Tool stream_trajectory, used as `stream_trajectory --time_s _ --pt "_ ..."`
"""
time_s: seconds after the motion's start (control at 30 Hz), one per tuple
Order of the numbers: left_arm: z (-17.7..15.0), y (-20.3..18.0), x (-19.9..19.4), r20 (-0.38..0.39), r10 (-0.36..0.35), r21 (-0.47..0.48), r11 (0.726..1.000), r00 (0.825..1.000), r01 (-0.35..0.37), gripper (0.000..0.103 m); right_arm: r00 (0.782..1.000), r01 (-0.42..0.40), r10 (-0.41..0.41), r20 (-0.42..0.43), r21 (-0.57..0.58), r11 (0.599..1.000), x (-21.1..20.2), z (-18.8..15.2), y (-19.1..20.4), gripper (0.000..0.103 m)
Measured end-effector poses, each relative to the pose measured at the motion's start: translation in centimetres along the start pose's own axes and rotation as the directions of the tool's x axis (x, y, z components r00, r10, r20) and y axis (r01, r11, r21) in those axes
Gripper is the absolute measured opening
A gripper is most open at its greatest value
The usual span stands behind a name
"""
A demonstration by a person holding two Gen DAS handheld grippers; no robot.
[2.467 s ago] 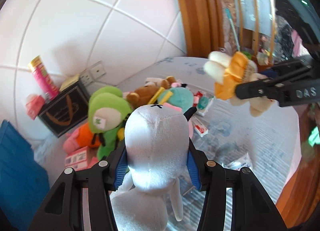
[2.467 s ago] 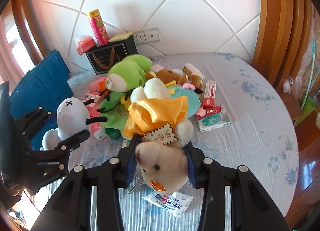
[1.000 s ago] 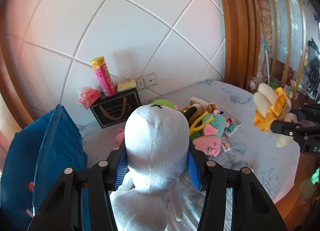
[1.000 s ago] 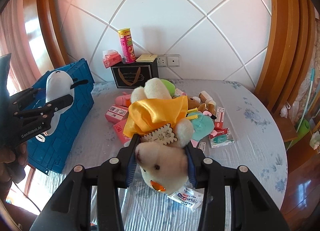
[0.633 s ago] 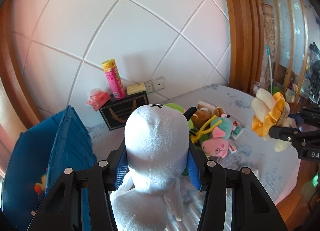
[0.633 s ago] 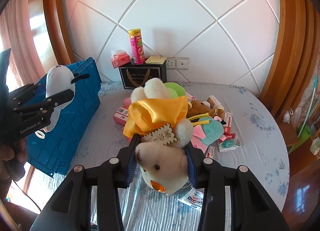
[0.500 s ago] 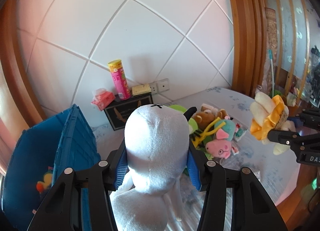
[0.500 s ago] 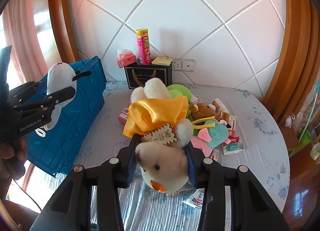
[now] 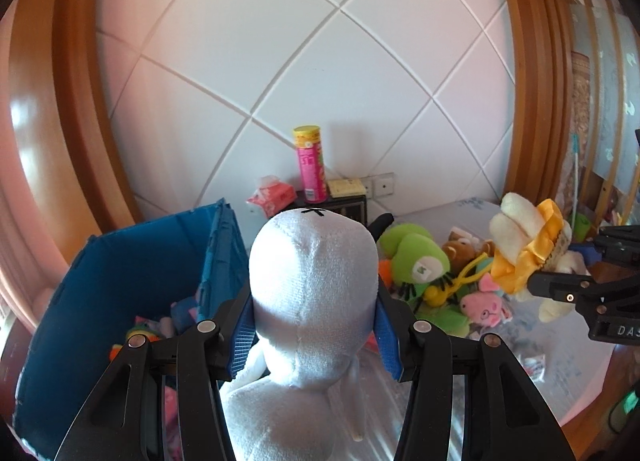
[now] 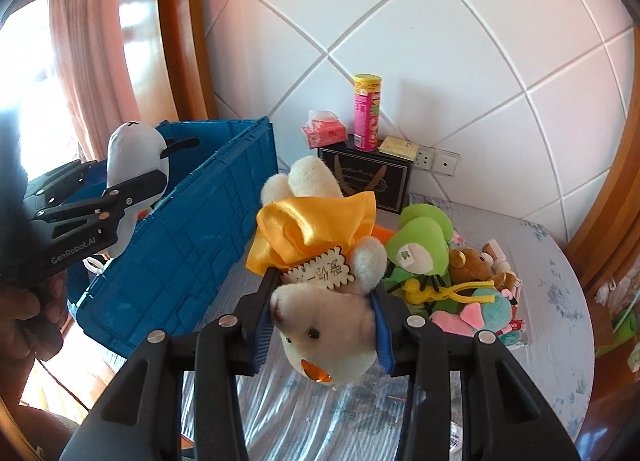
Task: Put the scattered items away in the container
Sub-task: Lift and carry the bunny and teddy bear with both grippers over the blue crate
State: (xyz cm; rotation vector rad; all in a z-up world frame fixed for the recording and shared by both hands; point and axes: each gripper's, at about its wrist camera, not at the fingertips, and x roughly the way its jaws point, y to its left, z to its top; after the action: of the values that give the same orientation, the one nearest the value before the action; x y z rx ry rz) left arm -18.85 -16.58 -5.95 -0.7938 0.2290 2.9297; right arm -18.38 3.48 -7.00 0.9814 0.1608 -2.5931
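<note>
Blue crate (image 9: 132,269) lay left of both loads, nearer the left gripper (image 9: 316,325).
Its fingers clamped a white plush (image 9: 316,281), seemingly above the rim; the right gripper (image 10: 324,321) pinched a cream bear (image 10: 328,325) over the desk (image 10: 560,301).

blue crate (image 9: 120,281) open-topped, toy pile (image 10: 440,273) beside

Two black two-finger grippers: left gripper (image 9: 314,335), right gripper (image 10: 324,327). One white plush seal (image 9: 312,285); one cream plush bear in yellow satin (image 10: 324,301); one blue plastic crate (image 10: 192,245); one pink cylindrical snack can (image 10: 367,117); one black gift box (image 10: 366,177).
</note>
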Motion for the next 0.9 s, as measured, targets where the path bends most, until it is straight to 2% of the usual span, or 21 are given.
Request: stream_trajectory --time_s 0.37,0.9 --pt "-2.3 8.3 -1.8 -0.034 0.122 -0.052 0.991 0.992 -0.124 0.051 0.989 -0.135 0.140 0.038 -0.098 0.986 2.8 3.6 9.1 0.041" --pt "-5.6 20.5 -5.2 -0.107 0.273 -0.133 0.949 0.956 -0.285 0.051 0.948 -0.315 0.317 -0.022 -0.201 0.928 7.2 5.4 21.2 0.041"
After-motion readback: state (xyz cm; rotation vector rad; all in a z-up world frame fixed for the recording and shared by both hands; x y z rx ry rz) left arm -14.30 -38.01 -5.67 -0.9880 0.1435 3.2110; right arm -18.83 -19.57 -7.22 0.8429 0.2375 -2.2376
